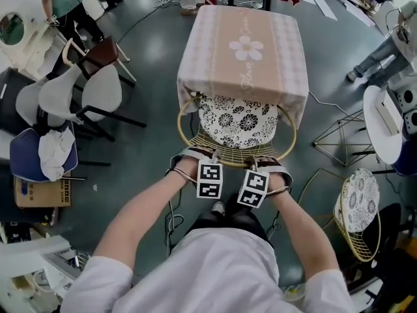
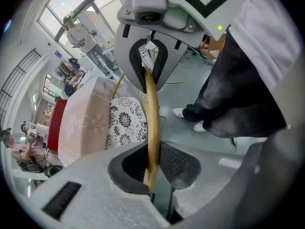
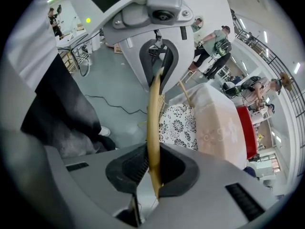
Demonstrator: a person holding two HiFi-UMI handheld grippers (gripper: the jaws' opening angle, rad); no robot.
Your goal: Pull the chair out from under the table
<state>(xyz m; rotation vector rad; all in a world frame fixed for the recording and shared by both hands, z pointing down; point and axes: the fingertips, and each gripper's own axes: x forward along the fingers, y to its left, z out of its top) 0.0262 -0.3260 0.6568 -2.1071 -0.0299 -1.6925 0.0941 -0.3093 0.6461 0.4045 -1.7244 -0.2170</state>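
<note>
chair rim (image 2: 151, 113) in left tool (image 2: 152, 170), right tool (image 3: 153, 170)

A glossy grey floor (image 1: 150, 51) is spreading all round and catching pale light. At 10 o'clock white shell chairs (image 1: 98, 93) are crowding together. At 9 o'clock a blue seat (image 1: 26, 158) is carrying a white cloth (image 1: 57, 150), and a cardboard box (image 1: 39, 193) is lying just below it. A spare wire chair (image 1: 359, 217) is standing at 4 o'clock. In the left gripper view, tall windows (image 2: 62, 8) are letting in daylight.
</note>
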